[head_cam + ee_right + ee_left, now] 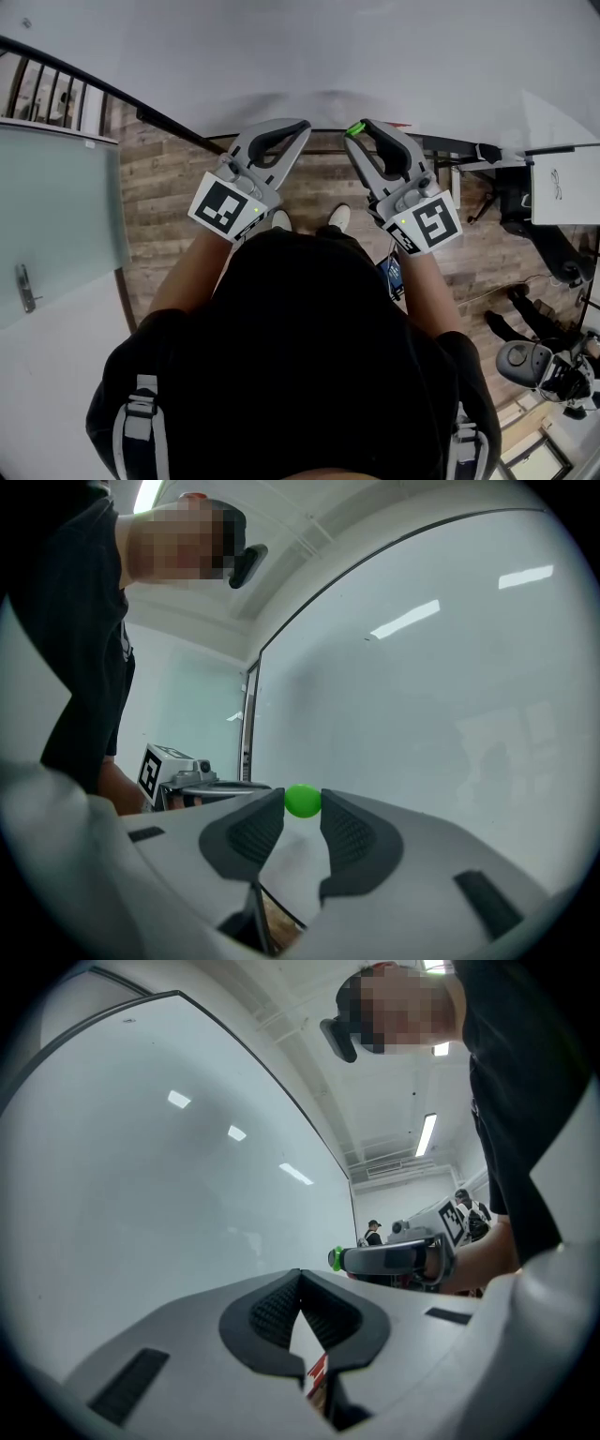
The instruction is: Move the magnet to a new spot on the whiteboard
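Note:
A small green magnet [302,801] is pinched between the tips of my right gripper [302,805], which is shut on it. In the head view the magnet [355,129] shows at that gripper's tip [357,132], close to the lower part of the whiteboard [328,47]; I cannot tell whether it touches. My left gripper [304,126] is held beside it on the left, its jaws meeting with nothing between them [300,1275]. The left gripper view shows the right gripper [394,1258] with the magnet [335,1259] in front of the board [169,1166].
A sheet of paper [562,183] hangs on the board at the right, beside a black bar [459,145] along its lower edge. A glass door [56,216] stands at the left. Wooden floor [159,206] lies below. People [373,1232] stand in the background.

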{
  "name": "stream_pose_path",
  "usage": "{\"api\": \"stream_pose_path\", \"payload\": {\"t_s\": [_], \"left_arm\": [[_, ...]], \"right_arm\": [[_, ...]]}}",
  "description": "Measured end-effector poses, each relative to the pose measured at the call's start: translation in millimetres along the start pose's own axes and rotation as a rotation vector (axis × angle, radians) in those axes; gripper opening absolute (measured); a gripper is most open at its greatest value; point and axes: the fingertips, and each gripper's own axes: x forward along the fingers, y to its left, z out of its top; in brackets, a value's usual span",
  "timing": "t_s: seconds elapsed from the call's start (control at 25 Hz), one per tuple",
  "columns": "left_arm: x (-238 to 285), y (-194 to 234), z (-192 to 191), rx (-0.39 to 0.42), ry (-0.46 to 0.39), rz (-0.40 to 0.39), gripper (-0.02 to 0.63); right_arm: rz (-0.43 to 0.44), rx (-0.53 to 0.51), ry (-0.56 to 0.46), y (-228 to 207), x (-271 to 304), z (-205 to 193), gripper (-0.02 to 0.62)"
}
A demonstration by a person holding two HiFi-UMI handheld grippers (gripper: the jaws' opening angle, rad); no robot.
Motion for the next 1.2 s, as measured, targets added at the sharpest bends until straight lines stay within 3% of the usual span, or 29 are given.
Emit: {"api": "stream_pose_path", "payload": {"t_s": [0.28,0.64,1.2], "left_arm": [[1,-5,0,0.002,-0.008,-0.066,0.002],[1,-18,-9,0.000,-0.005,-0.205,0.002],[31,-72,-9,-0.036,-0.030,-0.412,0.002]], "right_arm": [[-0.069,-0.010,0.000,2,-8,1,0.119],[-0.208,0.012,0.005,12,-22,-7,0.118],[-0.454,0.043,0.026,7,-91,-17,0.118]]}}
